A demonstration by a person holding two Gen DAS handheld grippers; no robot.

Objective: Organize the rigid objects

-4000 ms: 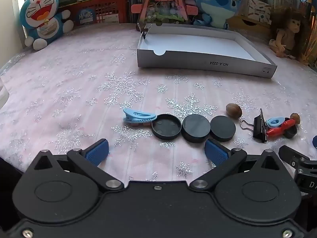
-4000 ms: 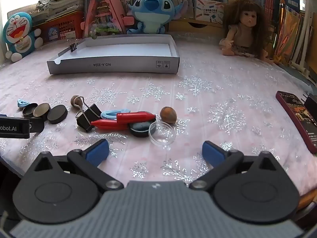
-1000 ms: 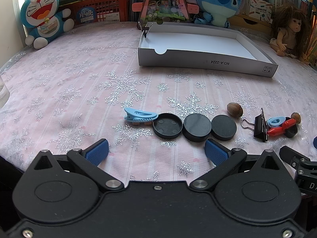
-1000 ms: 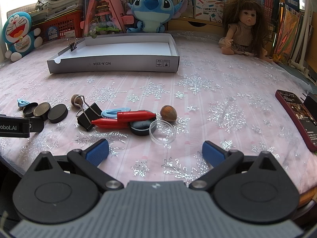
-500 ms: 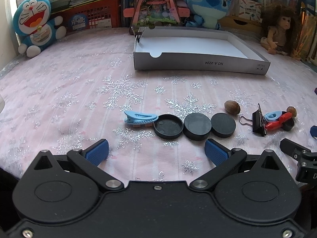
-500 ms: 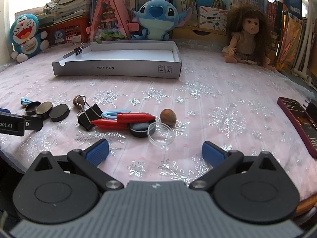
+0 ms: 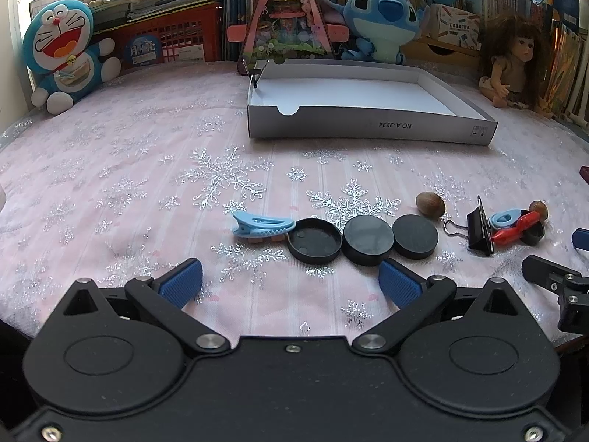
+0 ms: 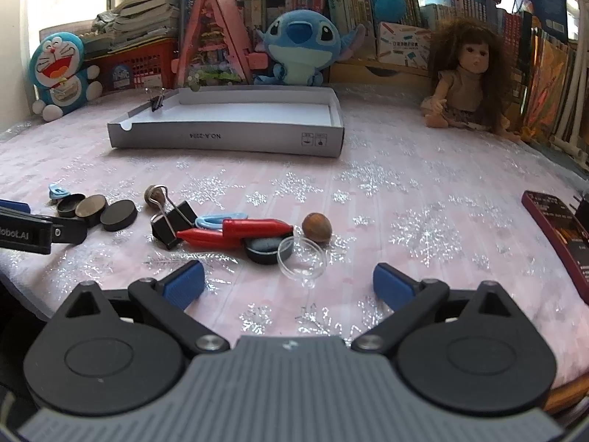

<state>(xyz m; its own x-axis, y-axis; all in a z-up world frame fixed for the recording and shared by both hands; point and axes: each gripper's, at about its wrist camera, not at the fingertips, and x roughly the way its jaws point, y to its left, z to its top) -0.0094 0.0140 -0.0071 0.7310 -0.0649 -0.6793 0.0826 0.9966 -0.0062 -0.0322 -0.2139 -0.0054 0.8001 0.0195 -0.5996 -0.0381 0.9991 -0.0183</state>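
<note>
Discs, three black ones [image 7: 365, 234], are sitting in a left-to-right row on the table [image 7: 129, 169], just ahead of the left gripper [image 7: 291, 281] and slightly to its right, with a blue clip [image 7: 262, 223] touching the row's left end. That row is lying across the gripper's line of reach, so each disc is offering its round edge to the fingers. The left gripper is hanging wide open, holding nothing. The right gripper [image 8: 289, 283] is also gaping wide and empty, facing a clear dish [image 8: 302, 258], a red pen [image 8: 235, 232], a black binder clip [image 8: 173, 223] and a nut [image 8: 316, 227]. The white tray [image 7: 368, 125] is waiting at the far side, well apart from everything. Judging by position, the left gripper is nearer the discs, the right nearer the pen cluster.
</note>
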